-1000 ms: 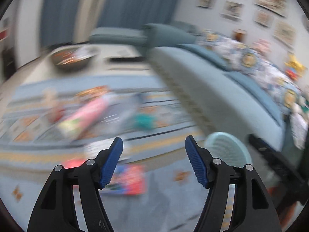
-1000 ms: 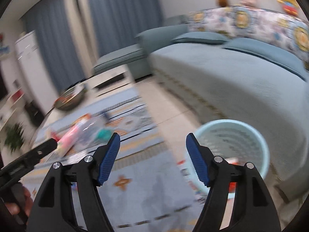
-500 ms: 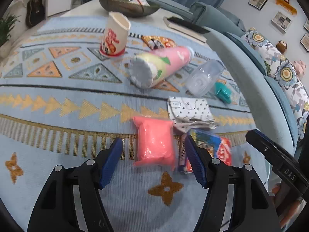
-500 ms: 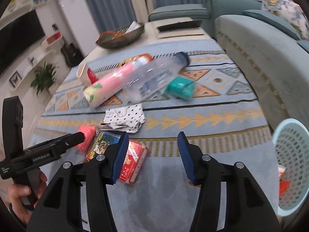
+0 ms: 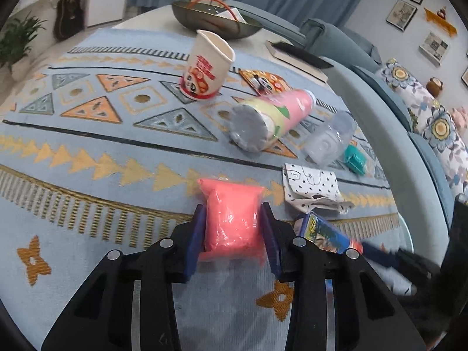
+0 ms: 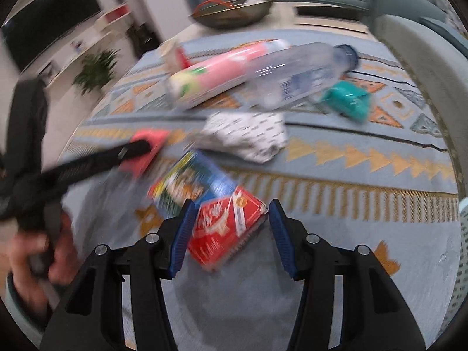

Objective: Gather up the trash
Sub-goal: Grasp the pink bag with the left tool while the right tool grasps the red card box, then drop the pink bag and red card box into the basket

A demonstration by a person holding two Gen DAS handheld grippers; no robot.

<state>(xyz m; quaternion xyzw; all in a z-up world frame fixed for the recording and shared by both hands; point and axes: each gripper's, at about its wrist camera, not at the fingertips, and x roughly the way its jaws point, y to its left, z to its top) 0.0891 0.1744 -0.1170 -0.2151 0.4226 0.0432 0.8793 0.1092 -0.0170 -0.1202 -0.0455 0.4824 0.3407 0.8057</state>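
Note:
My left gripper [image 5: 232,235] is shut on a pink packet [image 5: 231,216] lying on the blue rug; both pads press its sides. The packet also shows in the right wrist view [image 6: 146,146]. My right gripper [image 6: 229,231] is open around a red snack packet [image 6: 226,229]; its left pad touches the packet, the right pad stands apart. A blue snack box [image 6: 190,181] lies beside the red packet. Further back lie a pink tube can [image 5: 273,120], a clear plastic bottle [image 5: 329,139], a paper cup [image 5: 206,70], a crumpled dotted paper [image 5: 311,187] and a teal wrapper [image 5: 355,159].
A pale green mesh bin [image 6: 463,248] stands at the right edge of the rug. A teal sofa [image 5: 395,134] runs along the right. A low table with a dark bowl [image 5: 215,20] and a book [image 5: 298,57] stands behind the rug.
Both grippers have moved forward and down onto the trash. The left has closed on the pink packet. The right now straddles the red packet with narrower jaws.

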